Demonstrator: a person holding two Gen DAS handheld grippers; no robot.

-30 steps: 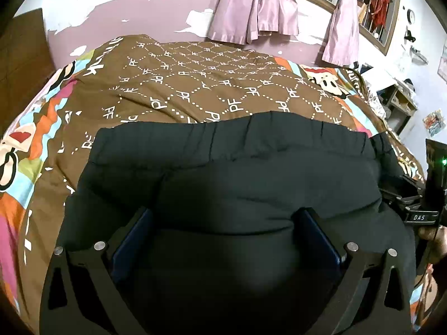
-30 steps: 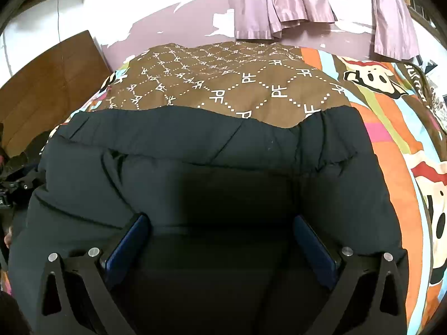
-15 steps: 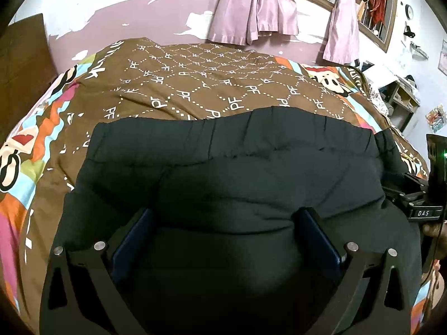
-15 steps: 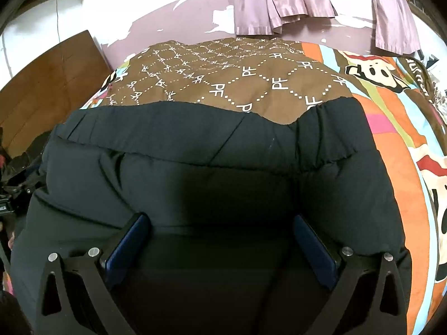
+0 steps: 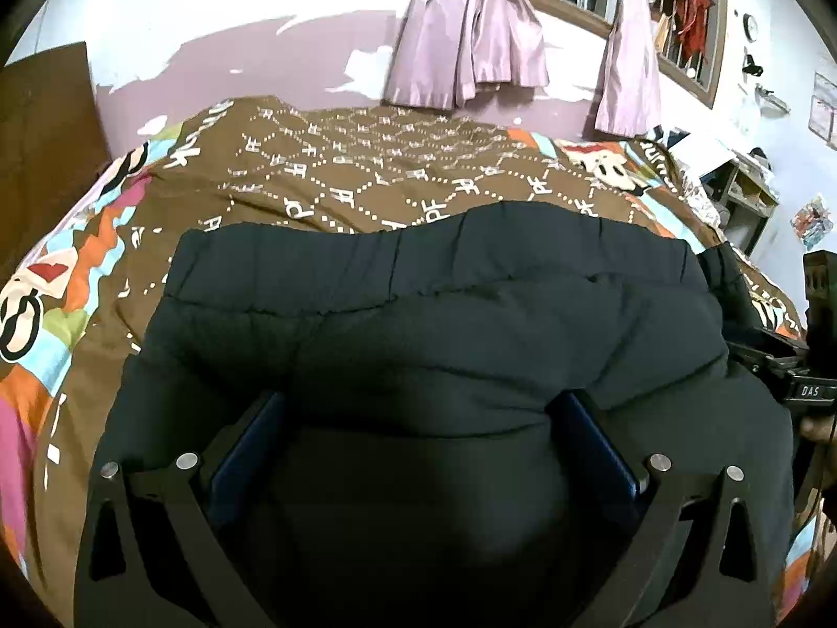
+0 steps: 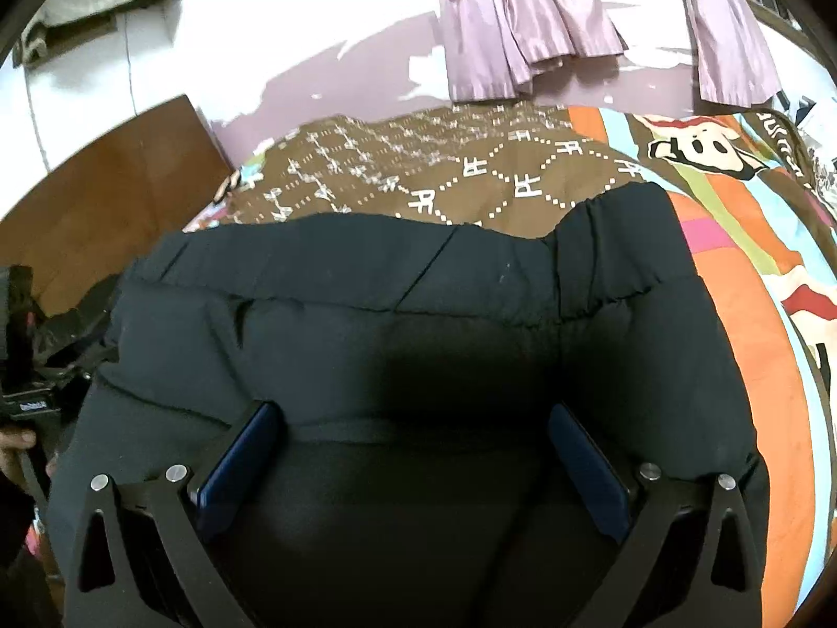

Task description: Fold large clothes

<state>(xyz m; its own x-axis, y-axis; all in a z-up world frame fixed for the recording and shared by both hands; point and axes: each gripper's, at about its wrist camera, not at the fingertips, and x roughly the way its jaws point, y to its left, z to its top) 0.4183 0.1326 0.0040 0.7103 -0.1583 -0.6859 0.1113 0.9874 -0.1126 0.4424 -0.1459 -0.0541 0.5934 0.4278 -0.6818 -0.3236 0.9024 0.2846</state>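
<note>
Two tools, left tool (image 5: 418,437) and right tool (image 6: 413,445), both spread wide, black garment (image 5: 444,324) bulging between fingers, bedspread (image 5: 366,167) ahead

One black garment (image 5: 418,324) lies on one patterned bedspread (image 5: 366,167). Two grippers are in play: the left (image 5: 418,418) and the right (image 6: 416,434), each with two blue pads (image 5: 246,445). Two pink curtains (image 5: 465,47) hang by one window (image 5: 690,47).
</note>
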